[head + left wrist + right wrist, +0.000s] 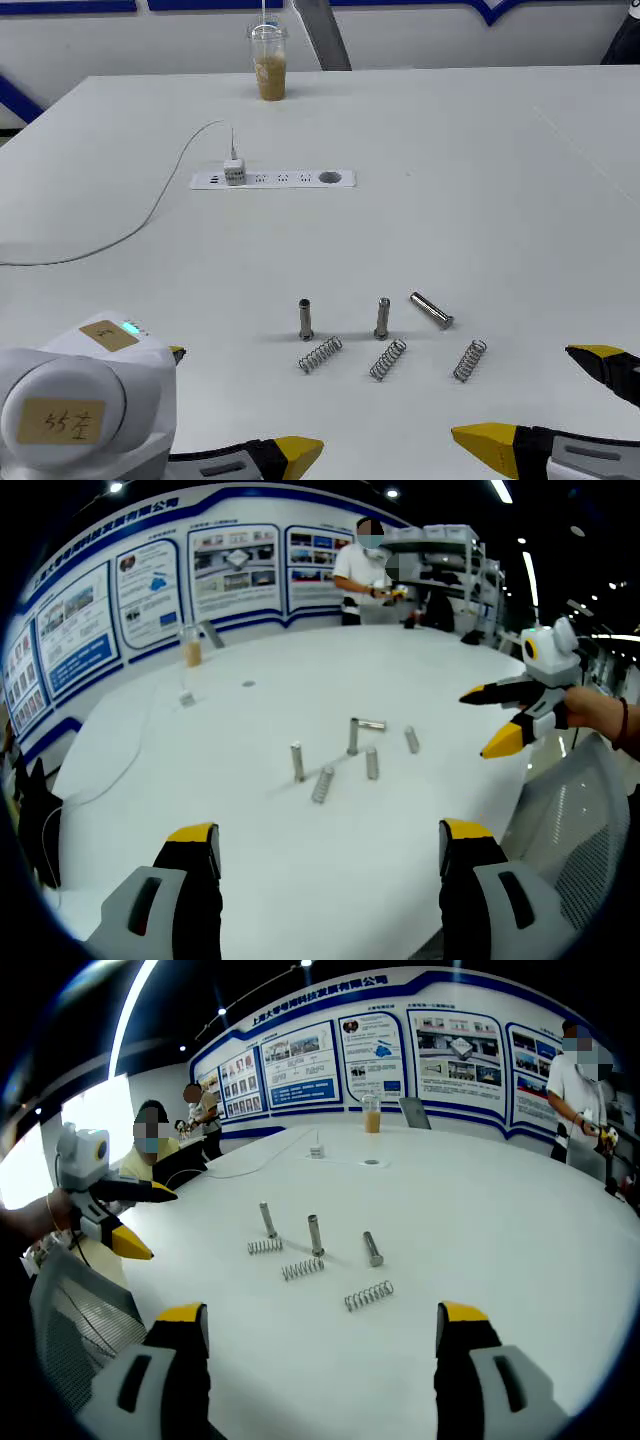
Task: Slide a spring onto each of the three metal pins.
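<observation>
Springs [388,360], three, loose on the table [500,200] ahead of and between the left gripper [330,832] and right gripper [320,1312], both gaping wide and empty; pins [382,317] just beyond, two upright, one toppled, all bare, so seemingly nothing threaded yet.

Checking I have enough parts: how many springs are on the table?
3, in a row: left spring near the left upright pin, middle spring near the second upright pin, right spring beside the lying pin. All loose.
</observation>
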